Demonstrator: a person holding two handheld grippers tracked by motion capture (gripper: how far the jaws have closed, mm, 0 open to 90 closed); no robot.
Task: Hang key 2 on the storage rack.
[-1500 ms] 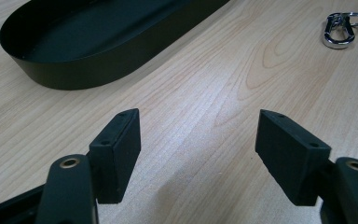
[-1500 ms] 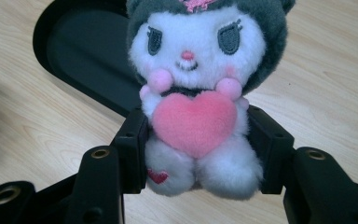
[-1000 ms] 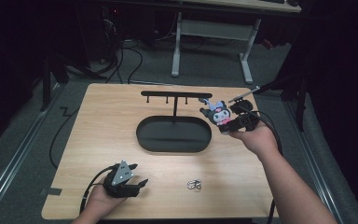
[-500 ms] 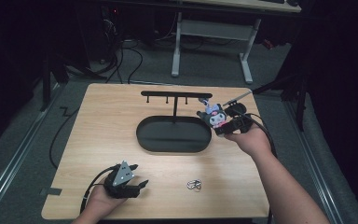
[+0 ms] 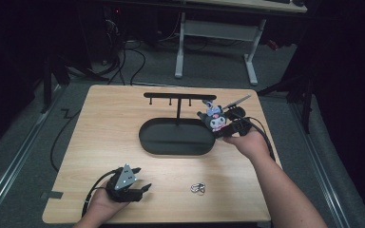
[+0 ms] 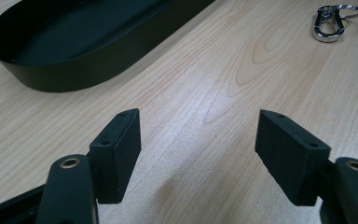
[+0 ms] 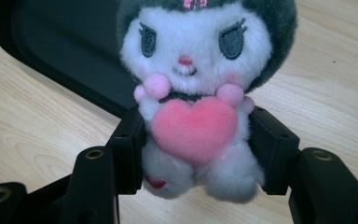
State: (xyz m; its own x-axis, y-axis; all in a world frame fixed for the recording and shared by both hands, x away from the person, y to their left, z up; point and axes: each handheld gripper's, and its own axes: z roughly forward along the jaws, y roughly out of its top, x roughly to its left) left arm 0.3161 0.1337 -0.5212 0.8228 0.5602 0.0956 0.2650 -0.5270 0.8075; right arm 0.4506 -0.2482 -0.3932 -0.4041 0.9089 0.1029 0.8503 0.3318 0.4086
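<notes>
small fluffy white-and-grey plush doll with a pink felt heart (image 7: 196, 116) clamped at the body between right gripper (image 5: 224, 130) pads, jaws having just eased a little wider, fur touching both pads. held upright at 3 o'clock rim of black oval metal tray (image 5: 157, 142), beside black t-shaped hook stand (image 5: 178, 100). left gripper (image 5: 145, 189) at 7 o'clock on light wooden table (image 5: 104, 123), jaws wide, holding nothing. silver metal keyring clip (image 5: 198, 188) at 5 o'clock.
</notes>
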